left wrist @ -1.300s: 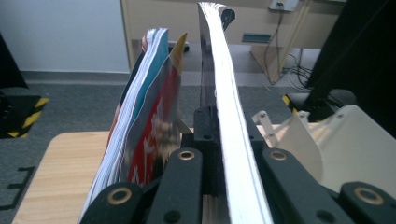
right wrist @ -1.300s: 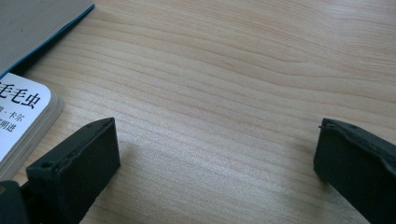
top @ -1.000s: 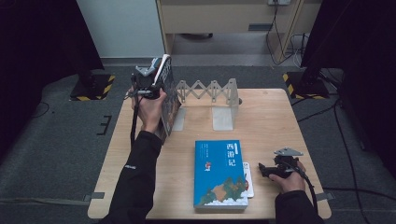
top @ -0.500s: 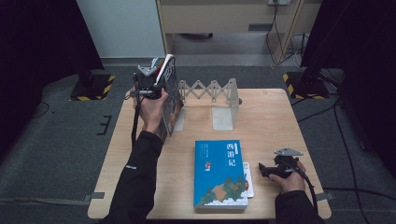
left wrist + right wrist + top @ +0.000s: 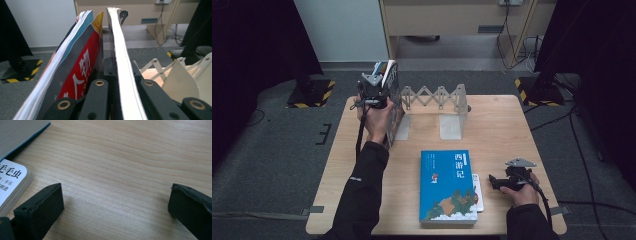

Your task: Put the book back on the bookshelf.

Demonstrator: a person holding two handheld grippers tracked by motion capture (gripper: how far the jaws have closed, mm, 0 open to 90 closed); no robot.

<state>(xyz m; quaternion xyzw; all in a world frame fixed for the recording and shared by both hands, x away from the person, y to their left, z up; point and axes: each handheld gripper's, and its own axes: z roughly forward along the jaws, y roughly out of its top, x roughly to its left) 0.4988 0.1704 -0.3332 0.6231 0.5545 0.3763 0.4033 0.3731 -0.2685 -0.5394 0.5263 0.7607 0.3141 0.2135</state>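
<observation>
A thin white-edged book (image 5: 122, 75) stands upright between the jaws of the left gripper (image 5: 375, 92), pinched on its lower edge, up at the far left end of the table (image 5: 512, 125) beside the expanding metal book rack (image 5: 434, 97). Right against it, on the outer side, leans a red-and-grey magazine (image 5: 75, 72), fanning away at the top. The gripped book bows a little as it rises, so the hold looks low and narrow. That's the risk, I'd say: tilt the hand too quickly and the floppy volume could bend over or slide out of the pinch, and the leaning magazine could topple off the table's edge with nothing bracing it. The rack's near plate (image 5: 185, 80) sits close on the other side, so a careless swing could clip it. Out at the near right, the right gripper (image 5: 507, 181) rests on bare wood, jaws spread wide and empty, just beside the big blue book (image 5: 447, 185) lying flat on a smaller white one (image 5: 12, 182)
</observation>
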